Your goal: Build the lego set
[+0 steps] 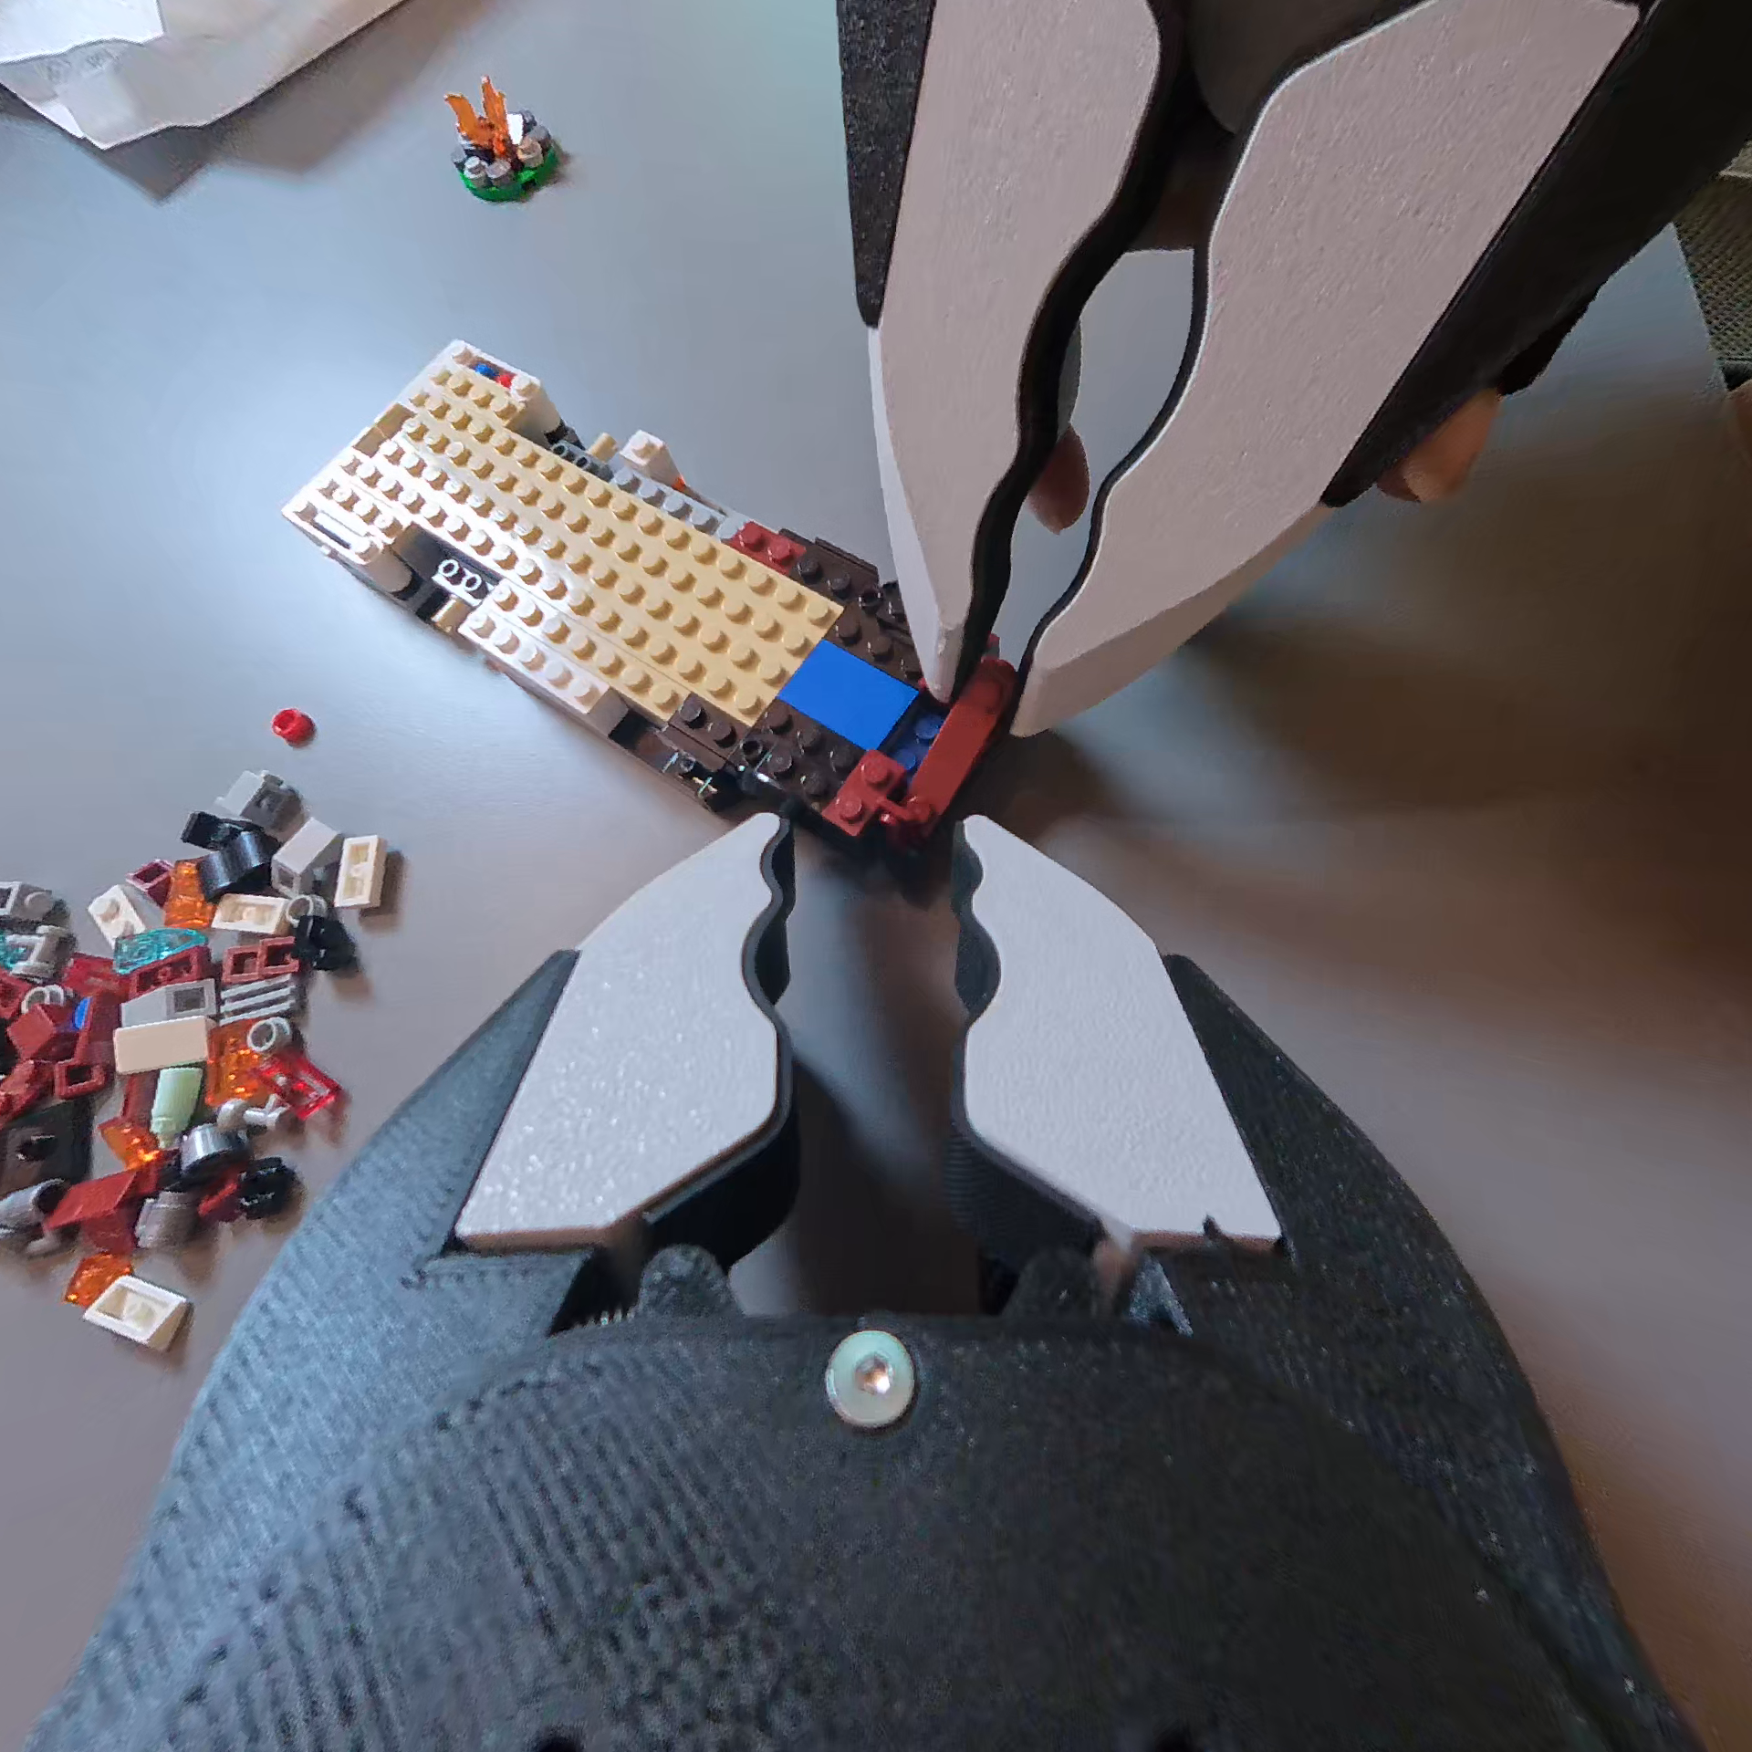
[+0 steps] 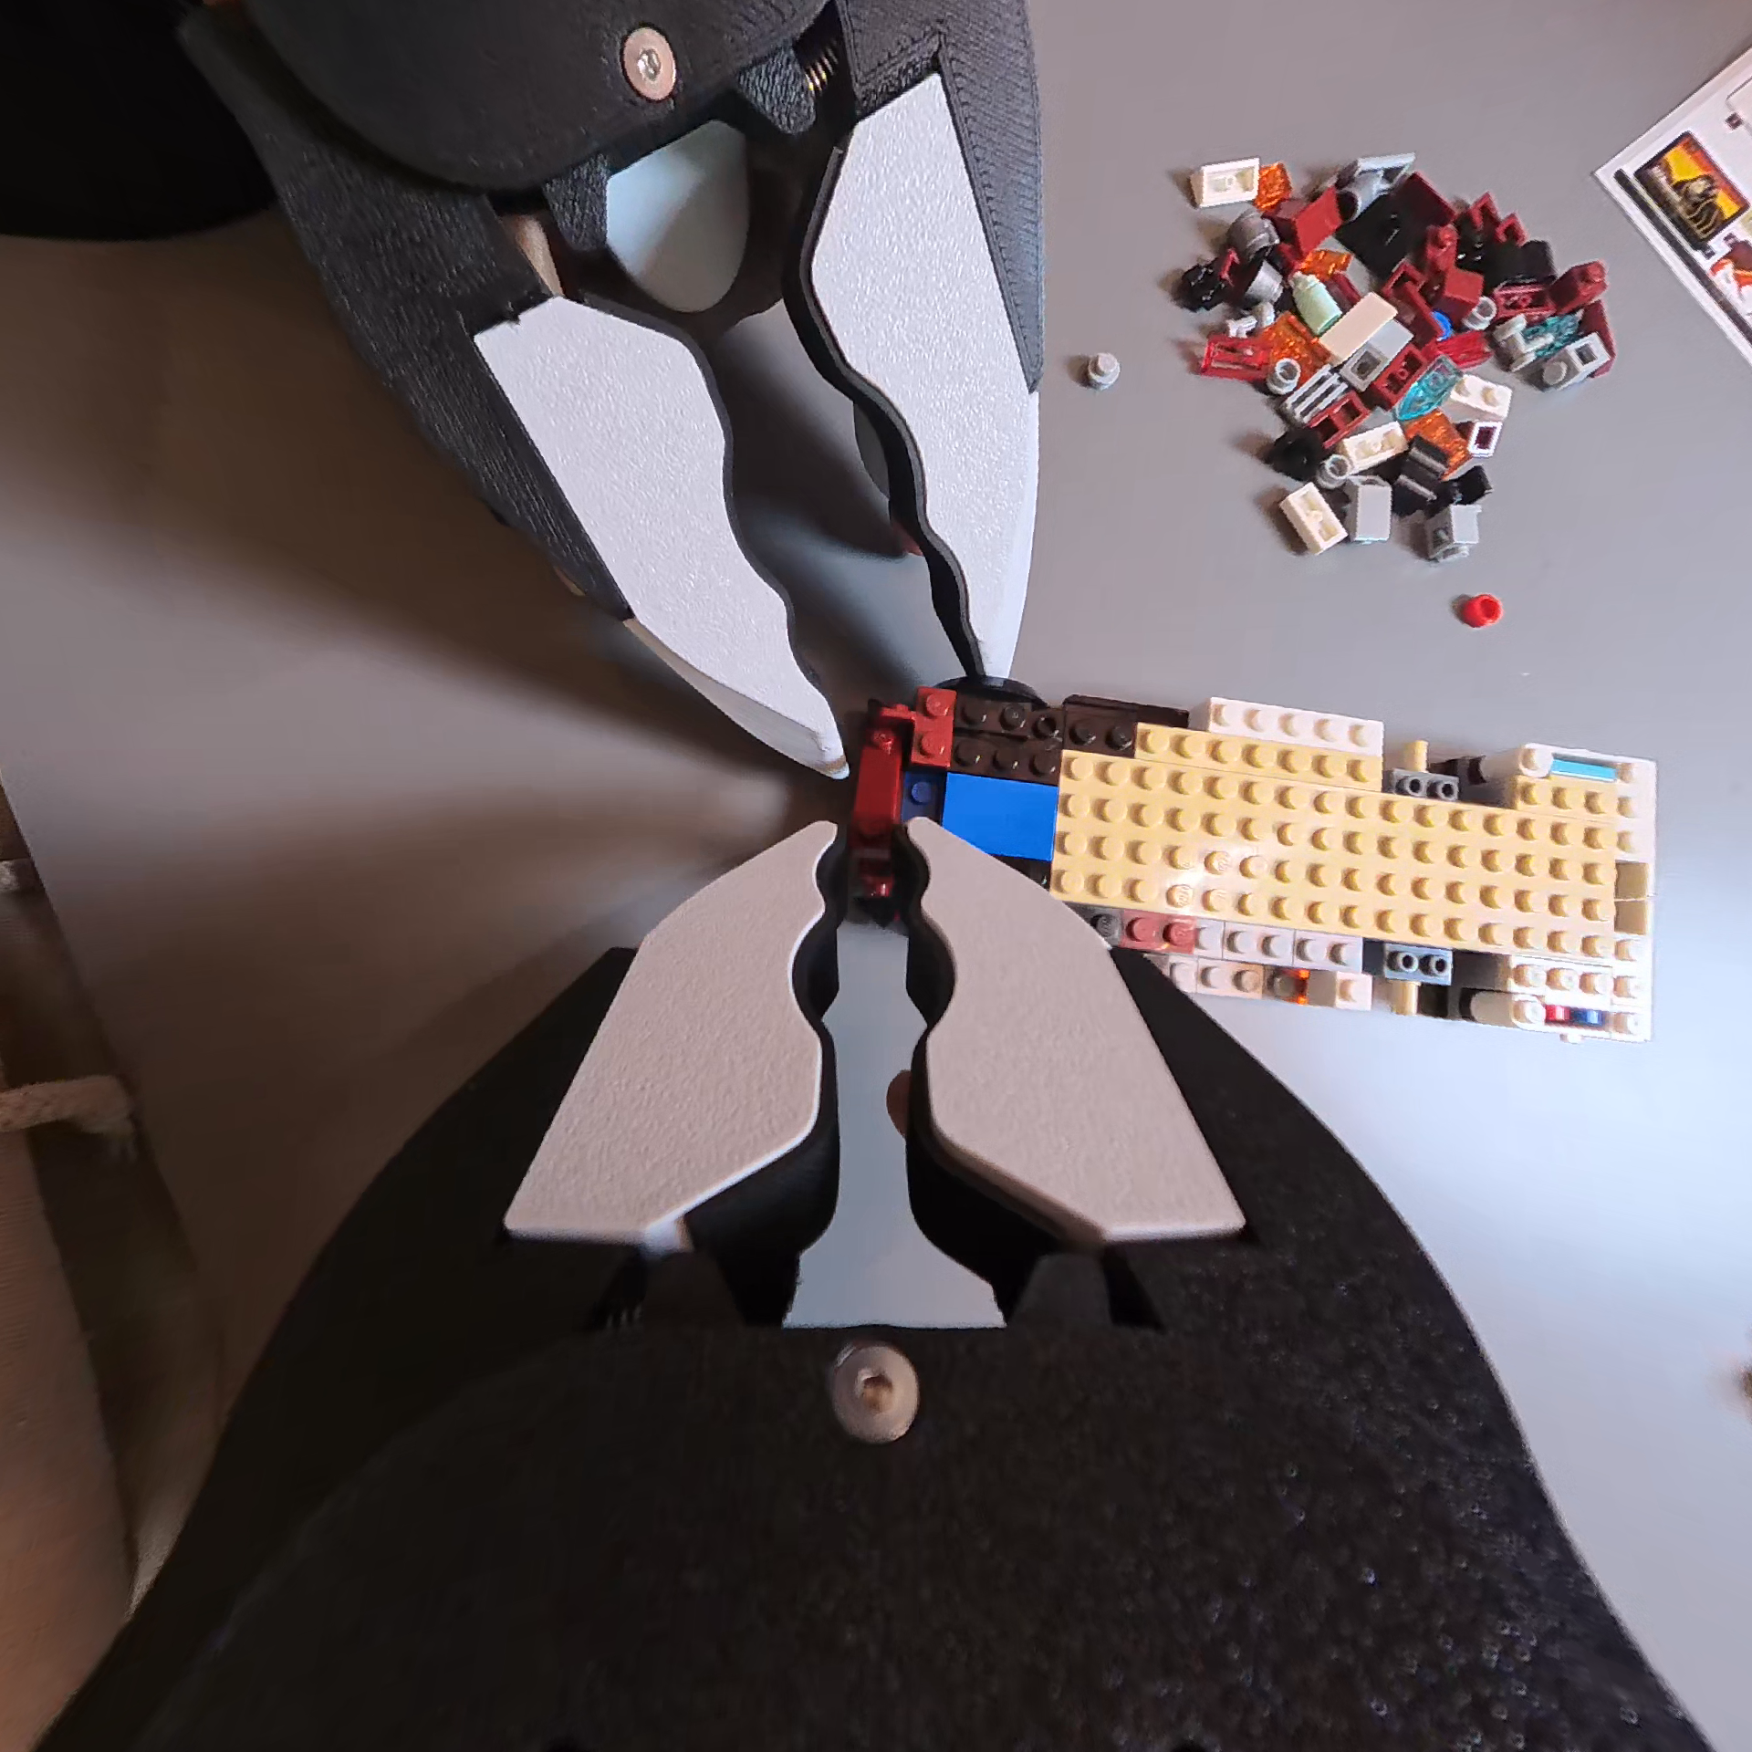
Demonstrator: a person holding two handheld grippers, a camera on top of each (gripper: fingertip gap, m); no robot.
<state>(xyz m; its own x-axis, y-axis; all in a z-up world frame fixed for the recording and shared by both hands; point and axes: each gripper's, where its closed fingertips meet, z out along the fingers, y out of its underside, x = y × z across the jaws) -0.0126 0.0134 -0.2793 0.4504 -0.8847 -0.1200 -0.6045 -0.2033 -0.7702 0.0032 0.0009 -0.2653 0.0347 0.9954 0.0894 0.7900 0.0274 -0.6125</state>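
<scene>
Between right gripper (image 2: 872,834) pads: dark red hinged piece (image 2: 877,787) pinched at end of brick model (image 2: 1327,834), steadied; left gripper (image 1: 872,834) spread, empty, just short of same end

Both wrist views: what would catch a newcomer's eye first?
Two grippers converge on one end of a tan-topped brick model on the grey table. The right gripper pinches a dark red hinged piece there; the left gripper stands open beside it. A loose brick pile lies nearby.
</scene>
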